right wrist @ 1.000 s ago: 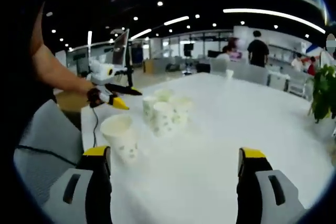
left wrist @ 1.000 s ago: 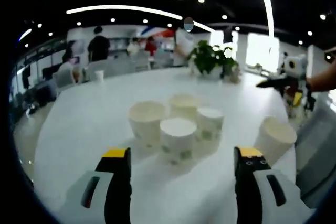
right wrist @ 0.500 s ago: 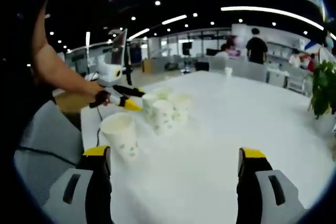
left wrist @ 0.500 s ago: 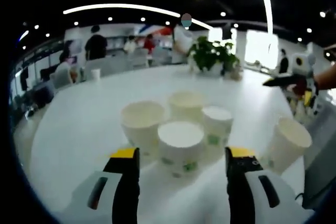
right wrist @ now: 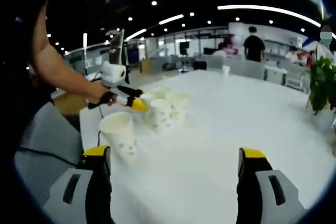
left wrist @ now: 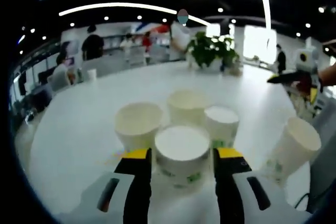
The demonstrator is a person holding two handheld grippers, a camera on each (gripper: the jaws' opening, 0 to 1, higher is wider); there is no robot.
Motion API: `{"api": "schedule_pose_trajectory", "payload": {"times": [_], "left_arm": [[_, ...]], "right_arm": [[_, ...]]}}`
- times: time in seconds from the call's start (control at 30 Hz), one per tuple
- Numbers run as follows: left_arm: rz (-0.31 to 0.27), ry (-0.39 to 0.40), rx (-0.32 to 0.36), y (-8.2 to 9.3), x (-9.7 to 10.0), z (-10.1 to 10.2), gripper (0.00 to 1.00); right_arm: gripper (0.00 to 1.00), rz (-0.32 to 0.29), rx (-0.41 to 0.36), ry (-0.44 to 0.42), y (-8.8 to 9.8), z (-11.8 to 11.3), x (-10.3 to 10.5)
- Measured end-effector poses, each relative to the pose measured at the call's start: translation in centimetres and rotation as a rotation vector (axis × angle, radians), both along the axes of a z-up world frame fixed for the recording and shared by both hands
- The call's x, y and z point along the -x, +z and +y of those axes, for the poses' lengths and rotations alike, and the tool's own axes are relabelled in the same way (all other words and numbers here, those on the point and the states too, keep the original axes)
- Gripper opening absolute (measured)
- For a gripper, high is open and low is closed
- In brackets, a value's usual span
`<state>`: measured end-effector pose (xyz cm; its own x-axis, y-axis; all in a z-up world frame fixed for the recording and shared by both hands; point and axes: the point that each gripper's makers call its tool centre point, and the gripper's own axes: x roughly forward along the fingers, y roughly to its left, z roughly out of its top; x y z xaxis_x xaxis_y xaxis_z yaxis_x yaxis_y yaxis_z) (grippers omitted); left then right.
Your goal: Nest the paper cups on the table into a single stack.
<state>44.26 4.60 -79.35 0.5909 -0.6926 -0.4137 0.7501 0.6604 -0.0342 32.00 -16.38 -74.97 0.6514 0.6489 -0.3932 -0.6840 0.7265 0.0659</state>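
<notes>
Cups: four white paper cups with green print stand clustered upright on the white table [left wrist: 79, 124], and a fifth stands apart.
Nearest cup [left wrist: 182, 148]: front of the cluster in the left gripper view, between the two yellow-tipped jaws of the left gripper [left wrist: 180, 155]; whether the jaws touch its wall cannot be told.
Left gripper: jaws apart, one on each side of the nearest cup, not closed on it as far as can be seen; in the right gripper view it [right wrist: 137, 104] reaches into the cluster from the left, held in the person's hand [right wrist: 106, 98].
Other clustered cups: a wide-mouthed cup [left wrist: 138, 125] to the left of the nearest one, one behind [left wrist: 188, 106], one to the right [left wrist: 221, 124], all close together.
Lone cup [left wrist: 293, 145]: well apart on the right in the left gripper view, tilted by the lens; in the right gripper view it [right wrist: 120, 135] stands near that view's left jaw.
Right gripper [right wrist: 176, 157]: jaws wide apart with nothing between them, over bare table.
Background: potted plant [left wrist: 212, 51] at the far table edge, a small cup [left wrist: 91, 74] far off, people beyond.
</notes>
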Motion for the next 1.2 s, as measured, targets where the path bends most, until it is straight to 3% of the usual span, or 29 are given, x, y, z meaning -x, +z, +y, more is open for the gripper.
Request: {"api": "schedule_pose_trajectory", "payload": {"times": [0.63, 1.2], "left_arm": [[0.009, -0.006, 0.012, 0.1, 0.0, 0.3, 0.36], [0.003, -0.062, -0.005, 2.2, 0.5, -0.1, 0.35]], "right_arm": [[1.0, -0.002, 0.001, 0.002, 0.1, 0.3, 0.1], [1.0, -0.011, 0.0, 0.011, 0.2, 0.5, 0.0]]}}
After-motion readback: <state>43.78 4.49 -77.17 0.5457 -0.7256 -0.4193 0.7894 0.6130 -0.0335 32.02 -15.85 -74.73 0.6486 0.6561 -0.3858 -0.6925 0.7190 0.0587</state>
